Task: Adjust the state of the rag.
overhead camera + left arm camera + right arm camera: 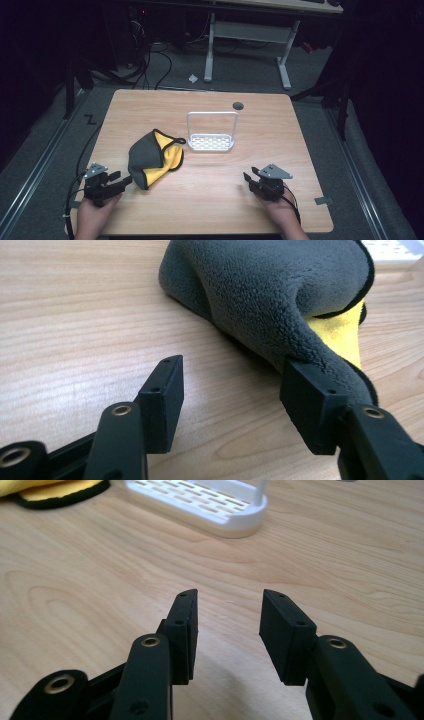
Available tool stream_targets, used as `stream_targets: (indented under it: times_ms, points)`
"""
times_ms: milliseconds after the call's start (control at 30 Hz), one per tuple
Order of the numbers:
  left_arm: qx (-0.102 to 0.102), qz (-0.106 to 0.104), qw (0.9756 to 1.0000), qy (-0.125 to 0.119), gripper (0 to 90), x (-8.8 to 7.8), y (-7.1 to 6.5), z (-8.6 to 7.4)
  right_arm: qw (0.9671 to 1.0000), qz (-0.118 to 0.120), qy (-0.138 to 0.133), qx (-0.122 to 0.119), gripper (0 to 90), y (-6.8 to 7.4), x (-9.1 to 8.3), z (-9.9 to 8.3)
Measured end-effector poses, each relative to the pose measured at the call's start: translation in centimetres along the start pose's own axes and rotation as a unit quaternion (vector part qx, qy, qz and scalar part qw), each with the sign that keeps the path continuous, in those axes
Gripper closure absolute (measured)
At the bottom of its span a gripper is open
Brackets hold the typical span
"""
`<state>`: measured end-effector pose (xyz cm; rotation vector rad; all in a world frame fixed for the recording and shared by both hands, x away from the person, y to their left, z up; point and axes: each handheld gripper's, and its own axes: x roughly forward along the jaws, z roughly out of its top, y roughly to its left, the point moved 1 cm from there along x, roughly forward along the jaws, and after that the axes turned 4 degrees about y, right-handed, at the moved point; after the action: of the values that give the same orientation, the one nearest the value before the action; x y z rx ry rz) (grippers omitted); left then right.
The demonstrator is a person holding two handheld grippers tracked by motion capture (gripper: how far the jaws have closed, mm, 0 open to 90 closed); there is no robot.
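Beside left gripper [120,179], cloth [150,156], touching

No legible text, label, brand, number or sign found on any surface inspected.

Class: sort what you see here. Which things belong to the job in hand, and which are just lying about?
In the job: grey and yellow cloth; left gripper, open, one jaw against the cloth's edge; white rack beside it, probably.

Lying about: paper scrap on the floor; desk frame behind the table.
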<state>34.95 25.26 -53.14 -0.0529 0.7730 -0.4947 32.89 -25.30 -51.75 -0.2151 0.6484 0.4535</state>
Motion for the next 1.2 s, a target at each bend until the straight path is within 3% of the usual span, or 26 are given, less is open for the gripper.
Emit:
stream_targets:
  times_ms: [267, 433, 567, 767, 833, 867, 900, 967, 1000, 1033, 1167, 1200]
  points:
    - [0.004, -0.005, 1.0000, 0.004, 43.4, 0.4, 0.3, 0.0, 0.9997, -0.005, -0.001, 0.022, 55.9, -0.8, -0.1, -0.3]
    - [0.005, -0.003, 1.0000, -0.003, 43.1, -0.3, 0.4, 0.0, 0.9998, -0.010, -0.003, 0.019, 55.8, -0.6, 0.3, -0.1]
    - [-0.007, -0.006, 0.9999, -0.014, 44.4, -0.9, 0.6, 0.1, 0.9998, -0.010, 0.004, 0.018, 55.6, -0.4, 0.5, -0.2]
    - [-0.004, 0.001, 0.9986, -0.053, 64.1, -2.5, 0.4, 0.7, 0.9996, -0.010, -0.005, 0.025, 55.3, -0.7, 0.4, -0.1]
    - [-0.004, 0.001, 0.9982, -0.059, 66.7, -2.6, 0.3, 0.8, 0.9996, -0.011, -0.005, 0.027, 55.4, -0.7, 0.4, -0.1]
    - [-0.001, 0.002, 0.9981, -0.062, 76.2, -2.8, 0.2, 1.0, 0.9996, -0.012, -0.006, 0.025, 55.4, -0.7, 0.4, -0.1]
    - [-0.008, -0.013, 0.9970, -0.076, 81.2, -3.3, 0.0, 1.9, 0.9996, -0.012, -0.005, 0.024, 55.7, -0.7, 0.4, -0.1]
    - [-0.003, -0.015, 0.9966, -0.081, 85.0, -3.4, -0.4, 2.5, 0.9996, -0.012, -0.005, 0.023, 56.3, -0.7, 0.4, -0.1]
    - [0.028, -0.001, 0.9968, -0.075, 89.7, -3.2, -1.4, 3.8, 0.9995, -0.013, -0.002, 0.027, 56.8, -0.7, 0.4, -0.1]
    - [0.028, -0.001, 0.9968, -0.075, 89.7, -3.2, -1.4, 3.8, 0.9995, -0.012, -0.002, 0.030, 56.9, -0.7, 0.4, -0.1]
    - [0.048, -0.001, 0.9970, -0.060, 89.0, -0.8, -2.8, 6.9, 0.9997, -0.012, -0.004, 0.022, 57.2, -0.6, 0.4, 0.0]
    - [0.048, -0.001, 0.9970, -0.060, 88.8, -0.8, -2.8, 6.9, 0.9997, -0.012, -0.004, 0.022, 57.2, -0.6, 0.4, 0.0]
